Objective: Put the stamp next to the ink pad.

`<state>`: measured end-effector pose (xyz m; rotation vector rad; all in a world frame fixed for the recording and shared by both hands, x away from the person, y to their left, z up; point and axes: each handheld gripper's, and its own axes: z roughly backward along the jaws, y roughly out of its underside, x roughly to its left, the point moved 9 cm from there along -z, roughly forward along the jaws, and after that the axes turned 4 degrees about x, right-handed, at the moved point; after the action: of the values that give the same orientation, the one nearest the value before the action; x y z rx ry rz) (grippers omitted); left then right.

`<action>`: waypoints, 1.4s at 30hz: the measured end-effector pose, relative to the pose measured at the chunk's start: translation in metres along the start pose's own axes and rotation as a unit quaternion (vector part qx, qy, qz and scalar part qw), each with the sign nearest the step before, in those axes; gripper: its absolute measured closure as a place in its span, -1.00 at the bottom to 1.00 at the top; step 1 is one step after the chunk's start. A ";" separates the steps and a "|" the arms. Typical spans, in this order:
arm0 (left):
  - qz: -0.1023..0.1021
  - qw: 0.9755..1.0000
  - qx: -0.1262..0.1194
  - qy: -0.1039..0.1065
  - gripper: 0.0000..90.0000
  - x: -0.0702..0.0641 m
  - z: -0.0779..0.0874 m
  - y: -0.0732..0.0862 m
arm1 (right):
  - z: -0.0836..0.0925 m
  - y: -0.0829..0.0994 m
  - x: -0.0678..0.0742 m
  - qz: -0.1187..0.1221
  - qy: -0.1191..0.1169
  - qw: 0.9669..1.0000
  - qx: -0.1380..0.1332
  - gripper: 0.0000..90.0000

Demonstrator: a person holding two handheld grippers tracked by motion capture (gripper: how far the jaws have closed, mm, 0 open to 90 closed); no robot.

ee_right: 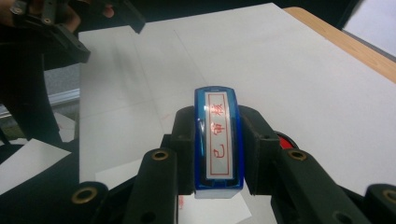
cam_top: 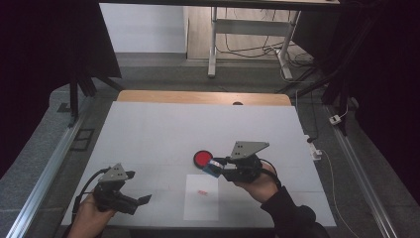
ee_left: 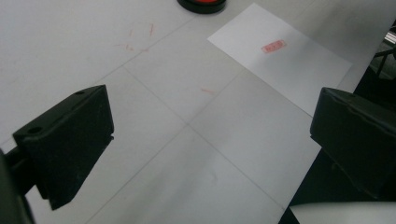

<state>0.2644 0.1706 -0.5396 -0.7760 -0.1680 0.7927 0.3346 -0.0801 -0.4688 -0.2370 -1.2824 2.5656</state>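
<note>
Stamp gripped in R tongs by the ink pad; L tongs wide, empty.

R tongs (cam_top: 216, 167) clamp a blue stamp (ee_right: 218, 140) w/ red characters on its label, held just above the desk (cam_top: 163, 134), beside the red ink pad (cam_top: 202, 158). White paper sheet (cam_top: 201, 197) lies near, just in front of the stamp, w/ a small red stamp mark (ee_left: 273, 46) on it. L tongs (cam_top: 143, 199) sit low at the desk's near-left corner, well apart from the sheet, nothing between the jaws.
</note>
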 end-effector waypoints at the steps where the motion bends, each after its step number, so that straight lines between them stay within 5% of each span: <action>1: 0.000 1.000 0.002 -0.001 -1.00 0.001 0.000 0.001 | 0.000 0.000 0.000 0.000 0.000 1.000 0.000 0.55; 26: 0.016 0.999 -0.008 -0.029 -1.00 0.010 0.018 0.019 | 0.016 0.028 -0.041 -0.044 0.059 0.997 0.029 0.55; 42: 0.022 0.999 -0.007 -0.039 -1.00 0.012 0.027 0.027 | 0.028 0.057 -0.075 -0.082 0.118 0.988 0.061 0.55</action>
<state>0.2467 0.2060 -0.5403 -0.7648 -0.2266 0.8642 0.3899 -0.1570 -0.4955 -0.3820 -1.0123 2.3830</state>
